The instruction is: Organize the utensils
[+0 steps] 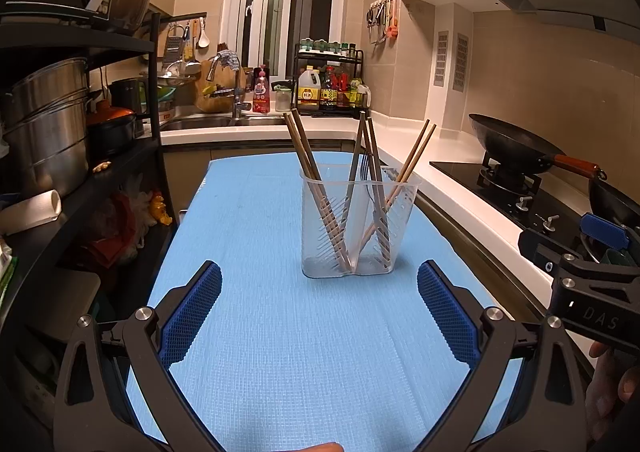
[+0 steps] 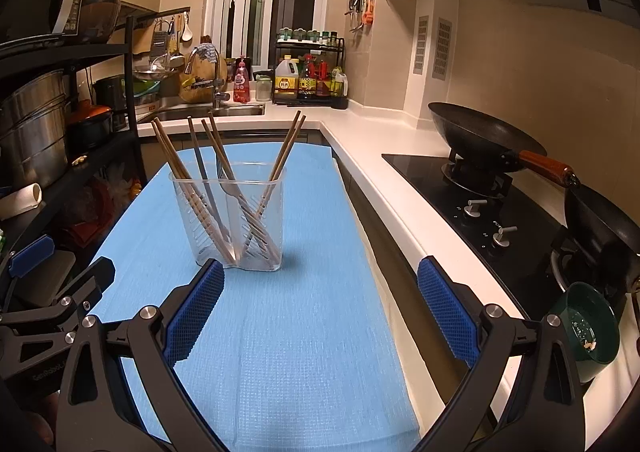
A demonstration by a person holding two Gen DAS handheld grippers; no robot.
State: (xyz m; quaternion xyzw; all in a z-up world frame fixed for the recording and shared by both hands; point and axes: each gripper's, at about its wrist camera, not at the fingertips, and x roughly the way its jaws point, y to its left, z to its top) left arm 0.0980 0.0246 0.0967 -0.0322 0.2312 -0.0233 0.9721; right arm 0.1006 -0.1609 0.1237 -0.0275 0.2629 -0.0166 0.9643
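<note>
A clear plastic utensil holder [image 1: 360, 224] stands upright on the blue mat [image 1: 260, 332]. It holds several wooden chopsticks [image 1: 308, 172], a grey-handled utensil [image 1: 356, 168] and a fork [image 1: 366, 168]. It also shows in the right wrist view [image 2: 230, 220] with chopsticks [image 2: 180, 168] and the fork [image 2: 225, 180]. My left gripper [image 1: 319, 308] is open and empty, short of the holder. My right gripper [image 2: 320, 304] is open and empty, to the right of the holder and nearer than it. Its body also shows at the right edge of the left wrist view.
A black rack with steel pots [image 1: 44, 124] stands at the left. The white counter [image 2: 380, 188] runs along the right with a hob and a wok [image 2: 480, 140]. A green bowl [image 2: 588, 328] sits near right. A sink and bottles [image 1: 332, 88] are at the back.
</note>
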